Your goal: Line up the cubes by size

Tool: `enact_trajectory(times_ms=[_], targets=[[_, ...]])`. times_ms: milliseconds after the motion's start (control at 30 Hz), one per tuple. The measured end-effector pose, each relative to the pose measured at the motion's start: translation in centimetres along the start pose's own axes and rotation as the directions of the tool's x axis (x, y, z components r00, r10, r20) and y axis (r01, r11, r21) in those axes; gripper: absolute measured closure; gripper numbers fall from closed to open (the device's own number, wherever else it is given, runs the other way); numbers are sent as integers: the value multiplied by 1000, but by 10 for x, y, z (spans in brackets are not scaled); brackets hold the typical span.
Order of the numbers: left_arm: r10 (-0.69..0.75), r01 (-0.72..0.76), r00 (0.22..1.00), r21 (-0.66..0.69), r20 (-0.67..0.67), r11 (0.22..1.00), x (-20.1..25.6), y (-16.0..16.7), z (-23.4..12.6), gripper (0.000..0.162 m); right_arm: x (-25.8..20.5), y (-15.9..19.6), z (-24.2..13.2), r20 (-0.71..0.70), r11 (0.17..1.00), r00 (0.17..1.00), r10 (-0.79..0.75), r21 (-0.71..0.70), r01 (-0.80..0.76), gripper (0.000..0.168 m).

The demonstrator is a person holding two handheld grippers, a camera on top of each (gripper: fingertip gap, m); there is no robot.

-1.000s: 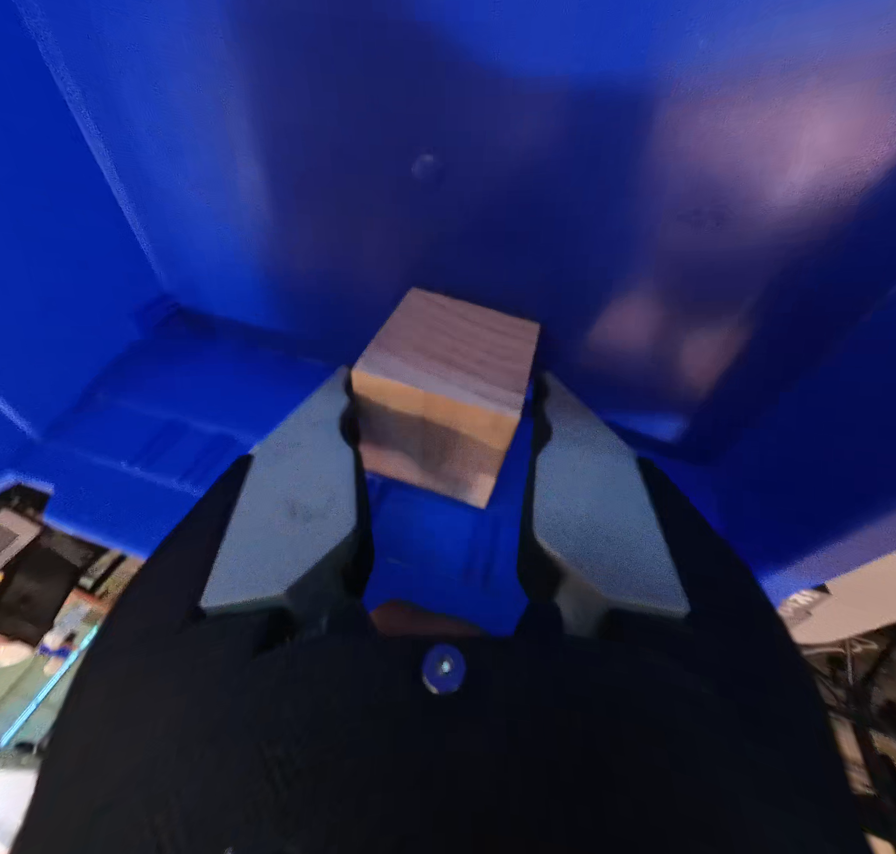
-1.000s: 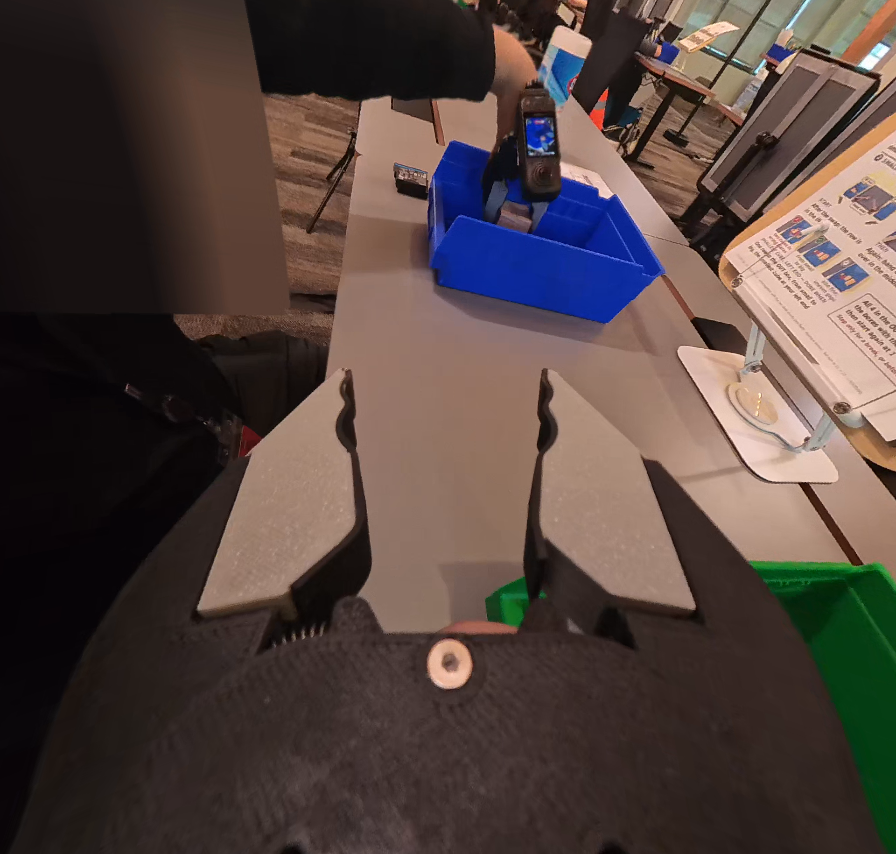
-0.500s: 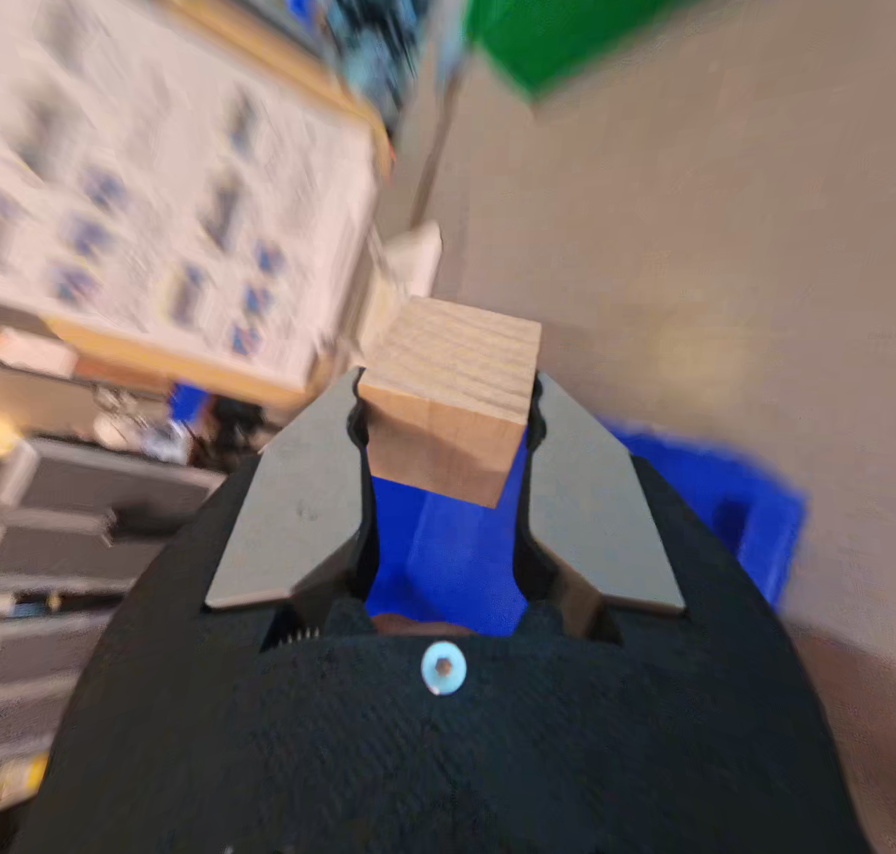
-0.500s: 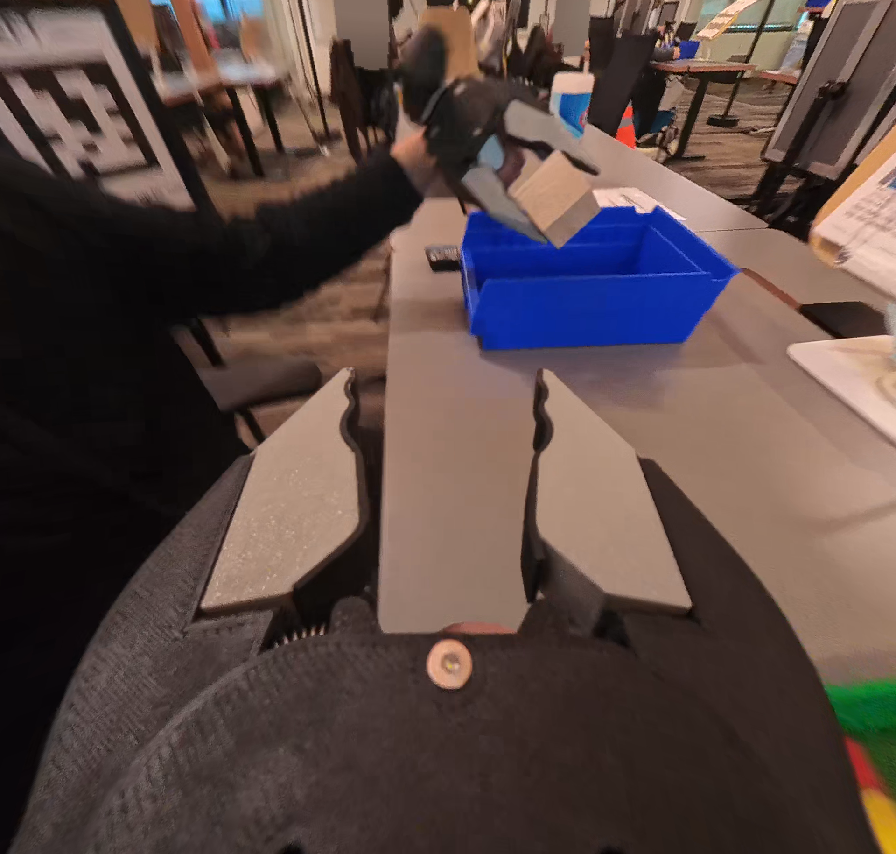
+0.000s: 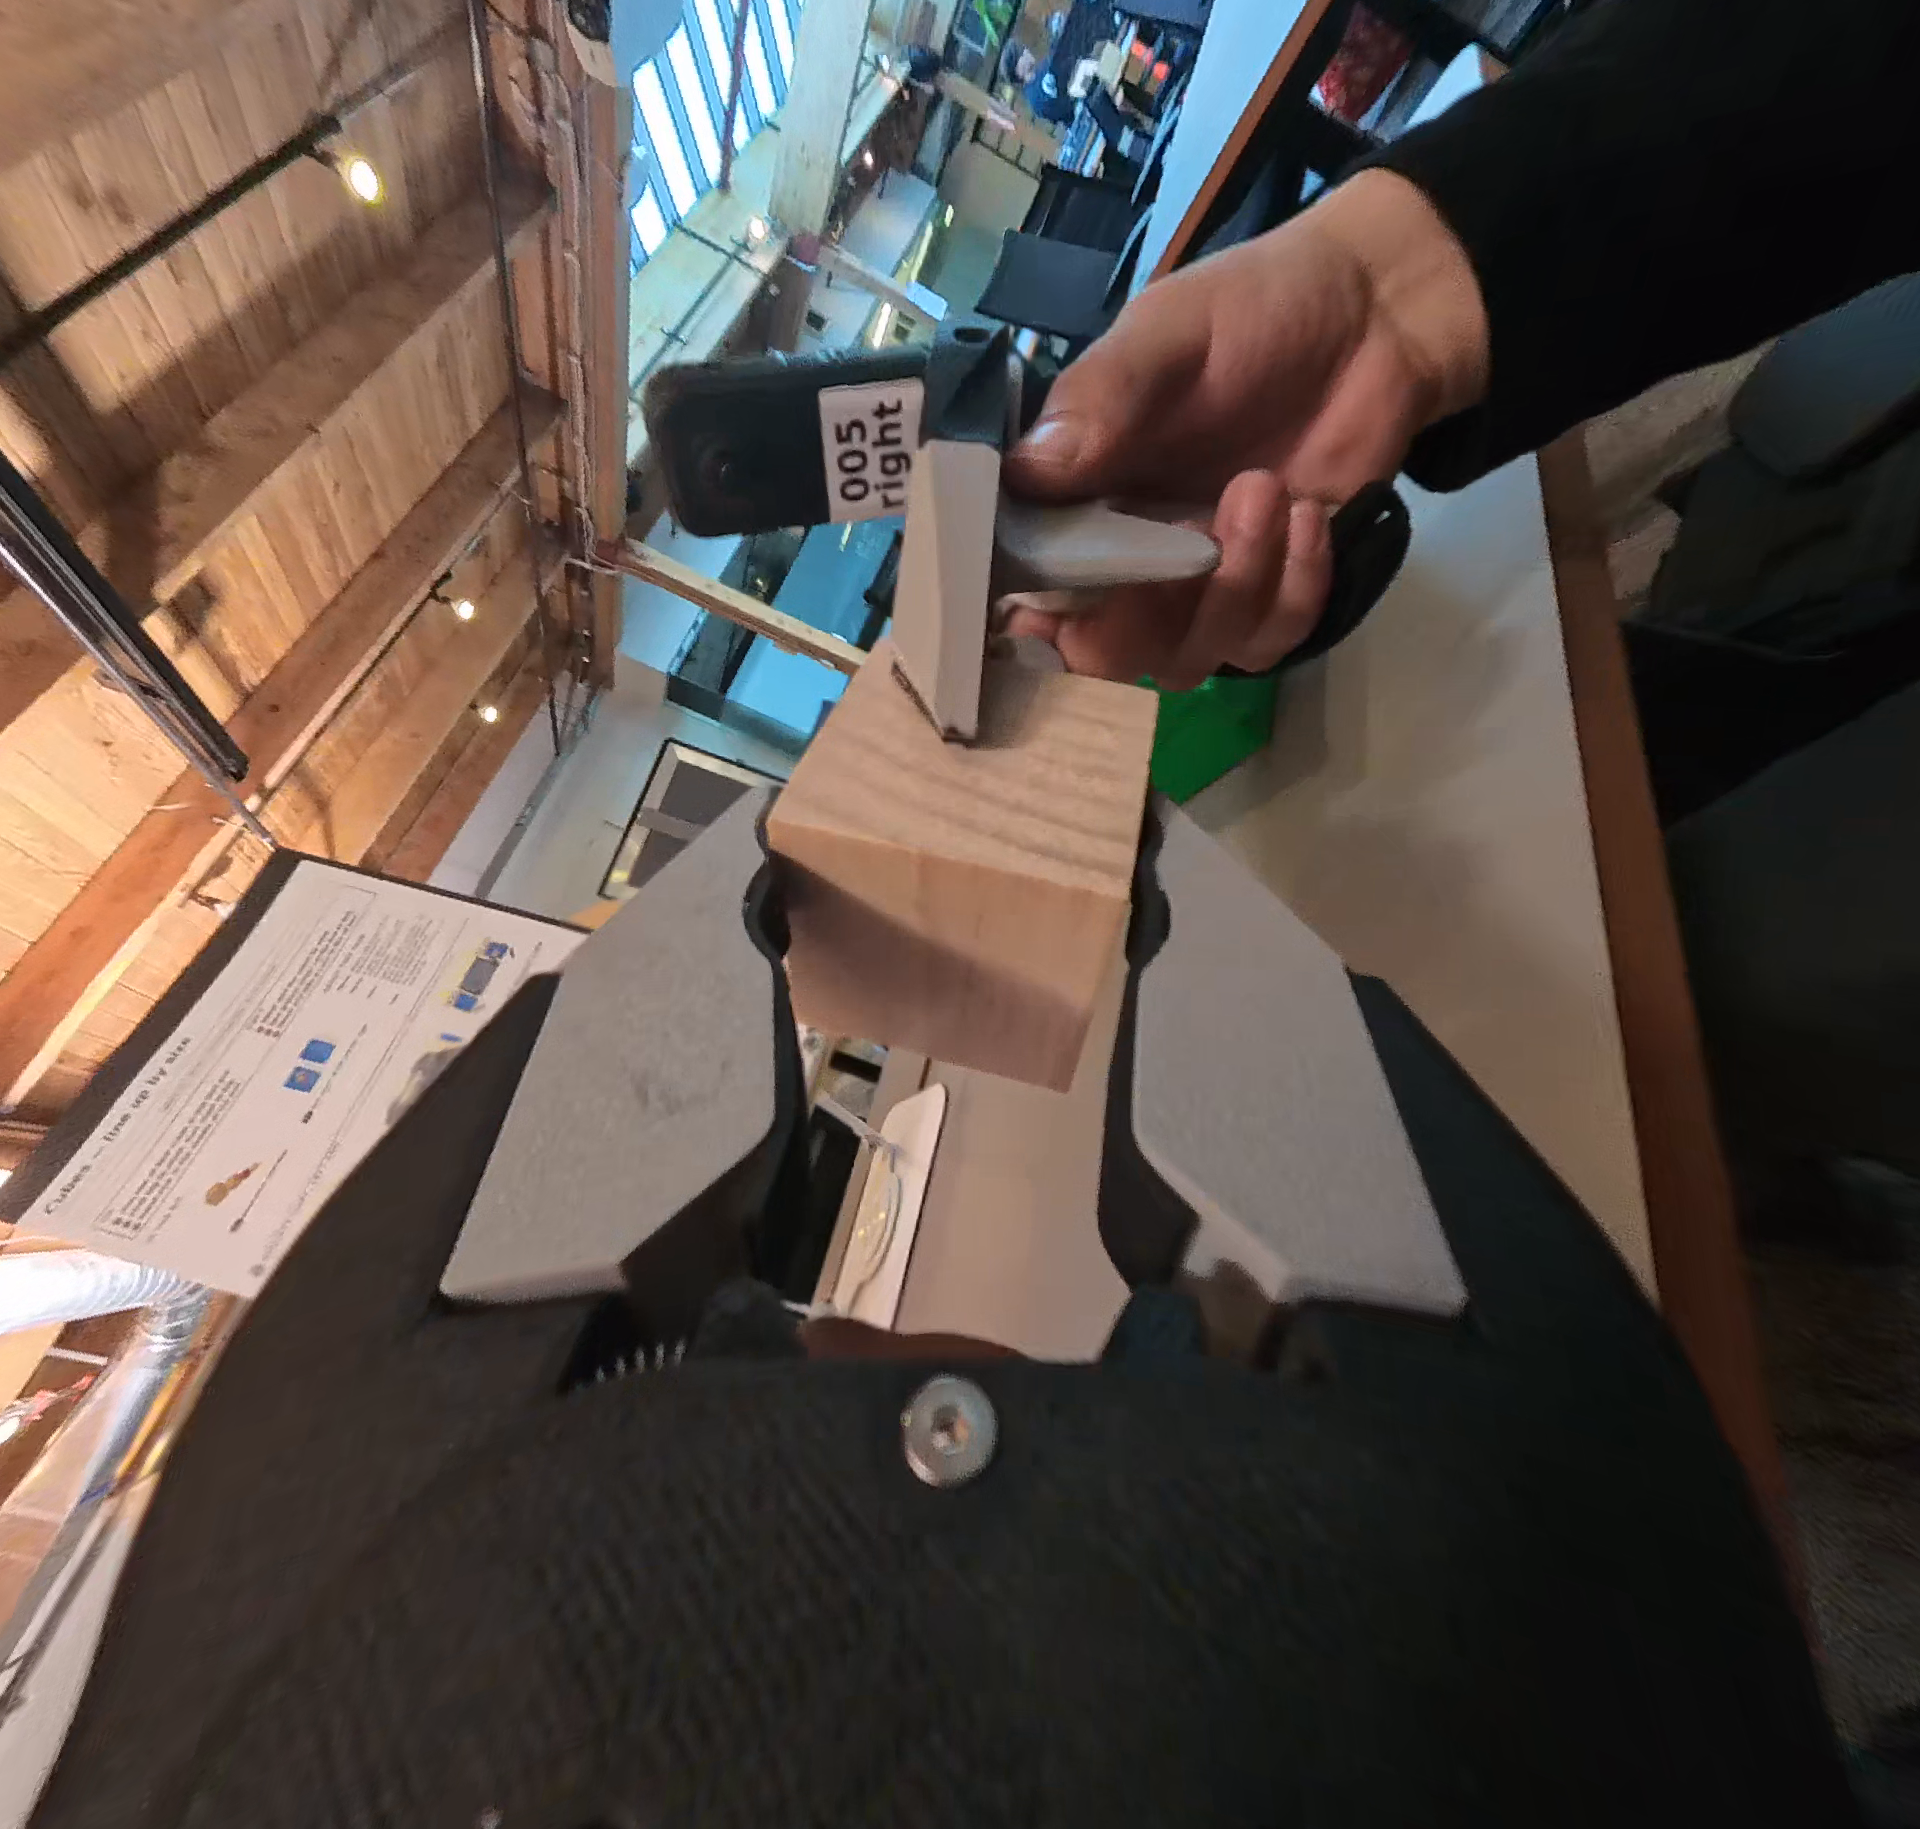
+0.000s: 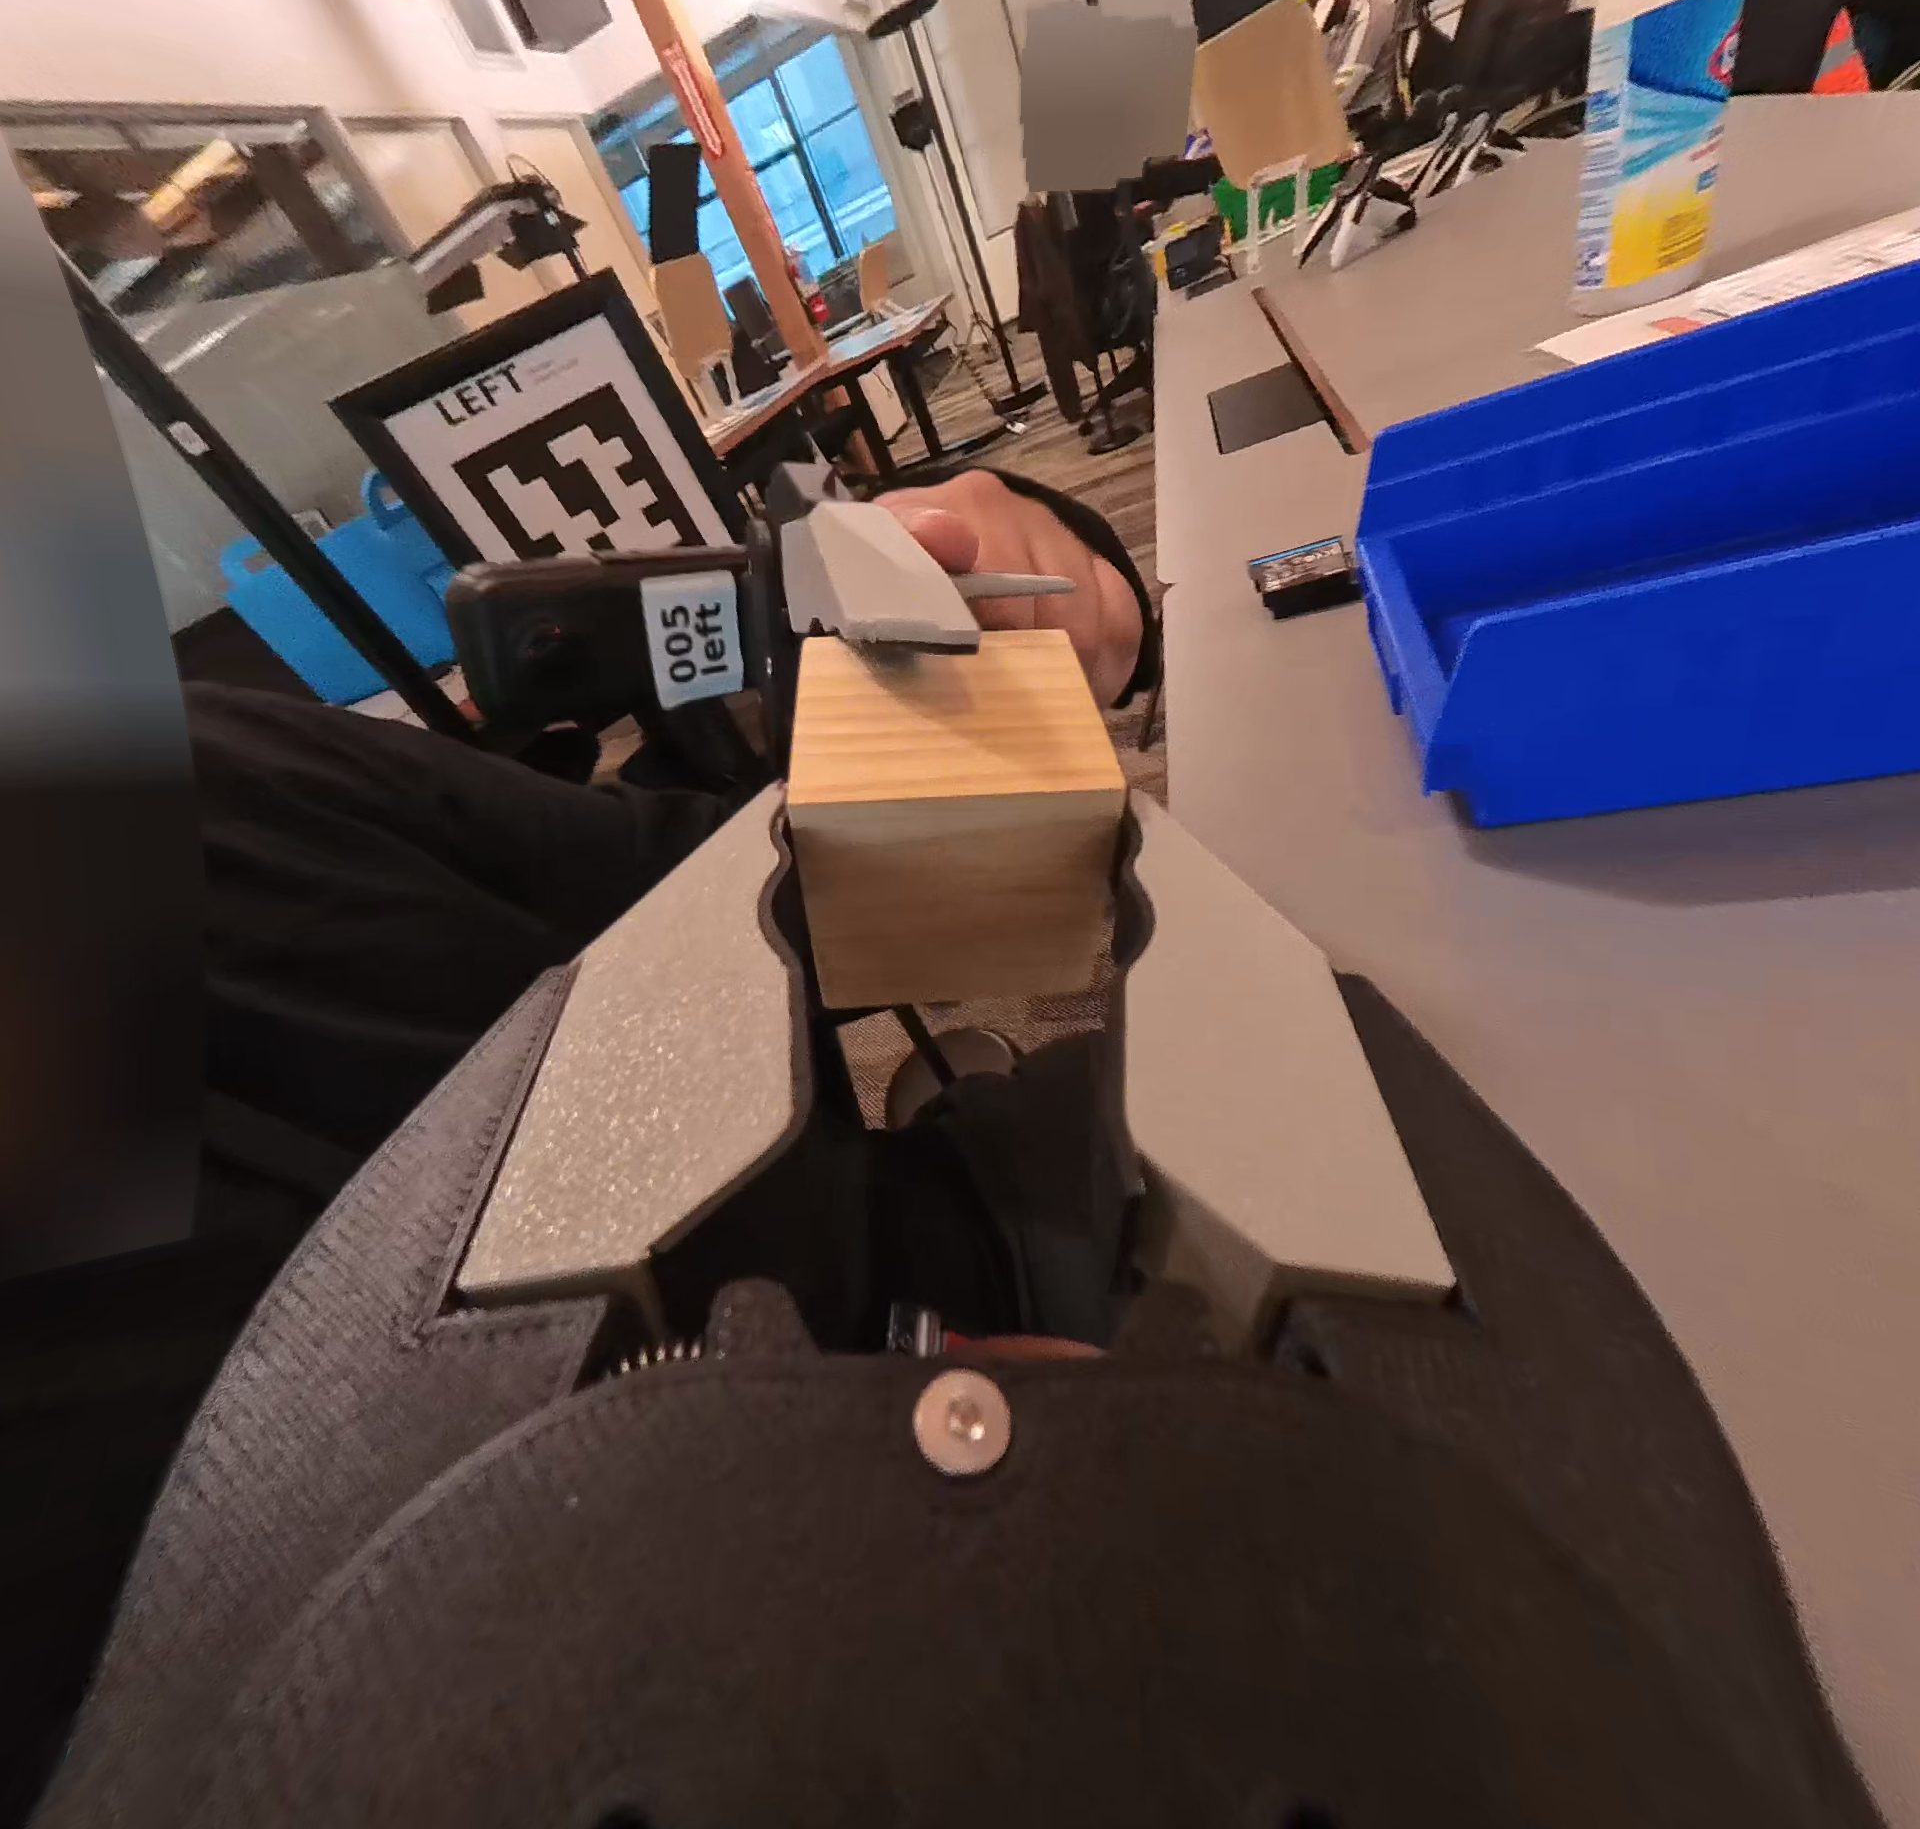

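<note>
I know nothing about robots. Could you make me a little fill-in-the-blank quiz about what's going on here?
1. The cube between the jaws is made of ___.
2. The number of grippers touching that cube, counting the left gripper and the right gripper, is ___.
3. The bin on the grey table is coloured ___.
4. The right gripper is carried not by a robot arm but by a person's ___.

Missing words: wood; two; blue; hand
</note>
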State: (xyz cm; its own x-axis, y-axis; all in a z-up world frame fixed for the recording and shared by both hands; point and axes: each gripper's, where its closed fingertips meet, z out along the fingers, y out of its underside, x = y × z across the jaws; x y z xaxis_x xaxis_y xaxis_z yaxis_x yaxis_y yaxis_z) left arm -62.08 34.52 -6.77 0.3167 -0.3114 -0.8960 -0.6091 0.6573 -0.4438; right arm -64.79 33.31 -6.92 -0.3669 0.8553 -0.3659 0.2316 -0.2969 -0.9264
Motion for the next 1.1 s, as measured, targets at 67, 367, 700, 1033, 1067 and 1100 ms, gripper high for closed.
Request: enact_trajectory(times_ms=[67, 367, 700, 1033, 1067, 1100], targets=[[-9, 9, 1000, 1, 11, 1000, 0, 3, 0, 98, 2, 0, 0, -13, 1000, 1000, -9, -5, 8, 111], [-35, 34, 999, -52, -12, 998, 5, 24, -10, 100, 18, 2, 3, -145, 995, 985, -94, -45, 88, 111], [-157, 157, 988, -8, -4, 988, -7, 27, -30, 141, 33, -55, -108, -417, 969, 898, -142, 129, 213, 111], [-117, 114, 990, -39, -82, 993, 18, 25, -16, 136, 9, -83, -184, -526, 919, 836, -159, 232, 320, 111], [-119, 116, 990, -38, -80, 993, 17, 24, -16, 136, 8, -84, -185, -527, 917, 834, -163, 231, 325, 111], [-120, 117, 990, -37, -80, 992, 17, 24, -17, 136, 7, -84, -185, -527, 916, 833, -167, 231, 329, 111]])
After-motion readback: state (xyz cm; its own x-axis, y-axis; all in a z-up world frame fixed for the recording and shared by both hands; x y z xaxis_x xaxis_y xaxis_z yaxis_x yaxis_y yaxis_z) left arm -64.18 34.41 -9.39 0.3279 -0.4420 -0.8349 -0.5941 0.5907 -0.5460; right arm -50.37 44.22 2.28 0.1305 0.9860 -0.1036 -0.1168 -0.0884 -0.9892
